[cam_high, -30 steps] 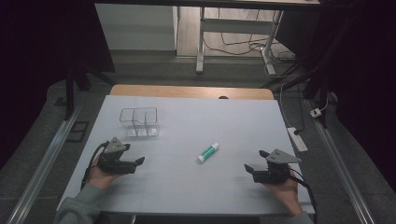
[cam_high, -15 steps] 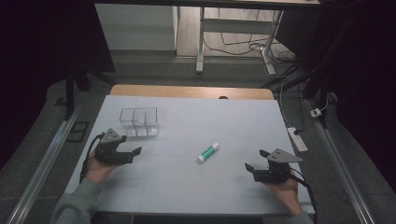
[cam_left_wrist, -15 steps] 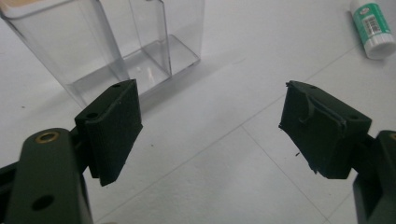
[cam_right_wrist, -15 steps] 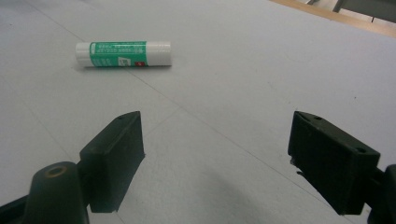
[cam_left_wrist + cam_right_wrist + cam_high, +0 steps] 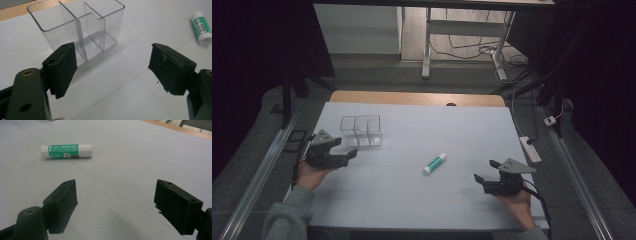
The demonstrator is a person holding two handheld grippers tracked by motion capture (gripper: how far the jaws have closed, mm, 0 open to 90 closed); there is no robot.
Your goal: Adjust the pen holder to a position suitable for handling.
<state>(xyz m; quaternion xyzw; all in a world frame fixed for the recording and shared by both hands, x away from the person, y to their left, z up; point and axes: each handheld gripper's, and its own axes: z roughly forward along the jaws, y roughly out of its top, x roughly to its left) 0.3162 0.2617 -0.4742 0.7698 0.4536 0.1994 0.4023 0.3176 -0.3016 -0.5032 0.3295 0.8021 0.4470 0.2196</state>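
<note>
Glue stick [image 5: 434, 163] lies flat on the worktop [image 5: 422, 125], well right of the clear organizer [image 5: 360, 131] and apart from it. My left gripper [image 5: 343, 156] sits just beside the organizer, jaws wide apart and empty; my right gripper [image 5: 482, 182] waits beyond the stick, also spread with nothing between. I judge the round stick could roll if nudged, or the light organizer tip.

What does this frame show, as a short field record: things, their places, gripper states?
surface: white table top
container: clear plastic three-compartment box, upright, nothing visible inside, far left
item: green-and-white glue stick, lying on its side near the middle
left gripper: open, beside the box, apart from it
right gripper: open, holding nothing, aimed toward the glue stick
</note>
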